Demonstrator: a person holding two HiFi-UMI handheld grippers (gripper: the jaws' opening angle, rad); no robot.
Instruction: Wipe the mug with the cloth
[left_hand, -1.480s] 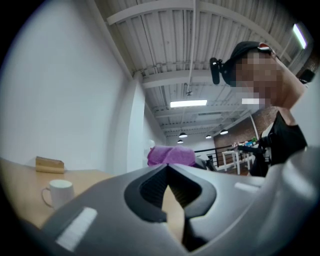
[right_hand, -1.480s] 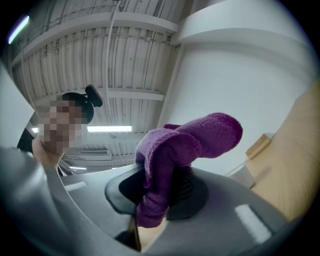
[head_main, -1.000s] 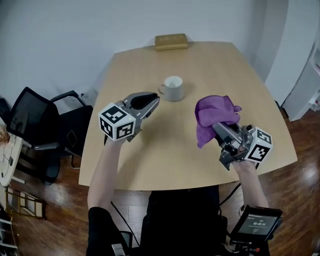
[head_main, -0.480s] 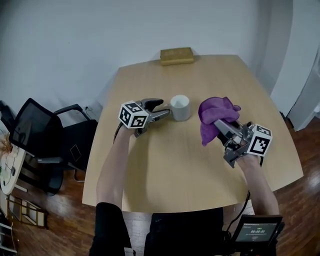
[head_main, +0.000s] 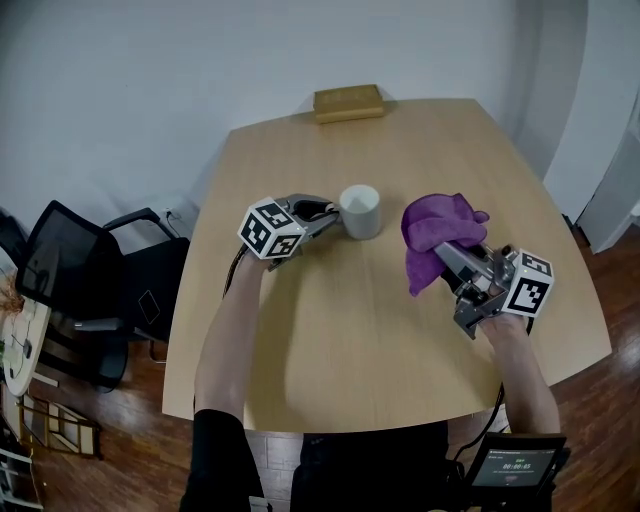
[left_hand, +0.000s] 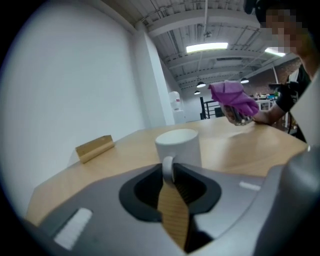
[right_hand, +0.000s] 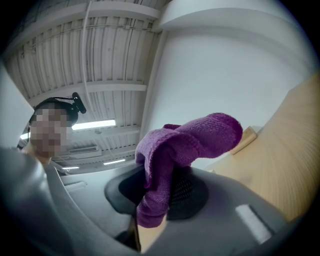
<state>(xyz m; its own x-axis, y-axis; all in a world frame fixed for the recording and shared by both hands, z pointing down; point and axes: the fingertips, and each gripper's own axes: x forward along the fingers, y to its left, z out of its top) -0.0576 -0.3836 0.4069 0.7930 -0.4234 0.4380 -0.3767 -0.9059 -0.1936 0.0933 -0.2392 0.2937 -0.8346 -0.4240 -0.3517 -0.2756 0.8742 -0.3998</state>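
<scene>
Left gripper view shows your left hand-held gripper (left_hand: 170, 181), whose jaws have just been closing and now pinch the handle (left_hand: 168, 166) of the mug (left_hand: 178, 144), upright on the counter (left_hand: 235, 150). Your right hand-held gripper (right_hand: 159, 192) is clamped on the purple cloth (right_hand: 192, 137), well apart from the mug. Both grips look set, but the wiping itself is all left to do.

The mug (head_main: 360, 211) looks like smooth white glazed ceramic with a soft sheen. The cloth (head_main: 437, 232) is purple, knitted and nubbly. The worktop (head_main: 380, 330) is pale wood, smooth and matt, and the block (head_main: 348, 102) looks like bare wood.
</scene>
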